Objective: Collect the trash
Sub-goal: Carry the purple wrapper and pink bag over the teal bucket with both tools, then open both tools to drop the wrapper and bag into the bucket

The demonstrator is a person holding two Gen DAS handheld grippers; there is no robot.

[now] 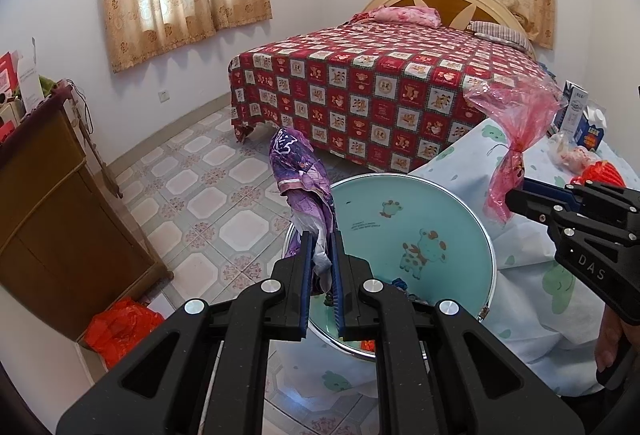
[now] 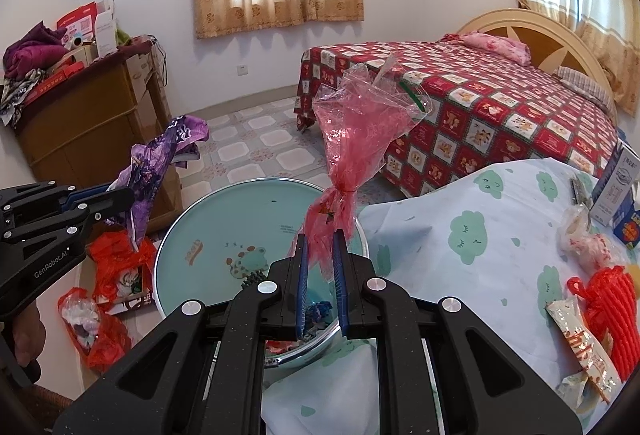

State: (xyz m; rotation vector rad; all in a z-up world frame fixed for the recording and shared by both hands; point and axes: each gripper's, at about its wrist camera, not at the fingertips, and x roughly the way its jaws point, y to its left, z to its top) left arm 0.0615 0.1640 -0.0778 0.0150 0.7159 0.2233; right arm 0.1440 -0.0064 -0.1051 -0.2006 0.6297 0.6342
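Left wrist view: black fingers (image 1: 322,267) at bottom centre pinch the purple wrapper (image 1: 300,171), which stands crumpled above the teal basin's (image 1: 424,191) left rim. Held partly outside the rim, it could flutter to the tiled floor if let go there.

Right wrist view: nearly closed fingers (image 2: 320,267) at bottom centre clamp the knotted red plastic bag (image 2: 356,131), thin, translucent, flaring upward over the basin's right edge. Light film may cling to the pads or drift onto the desk (image 2: 460,195).

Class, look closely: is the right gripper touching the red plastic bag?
Touching. In the right wrist view, the right gripper pinches the red plastic bag between its blue pads.
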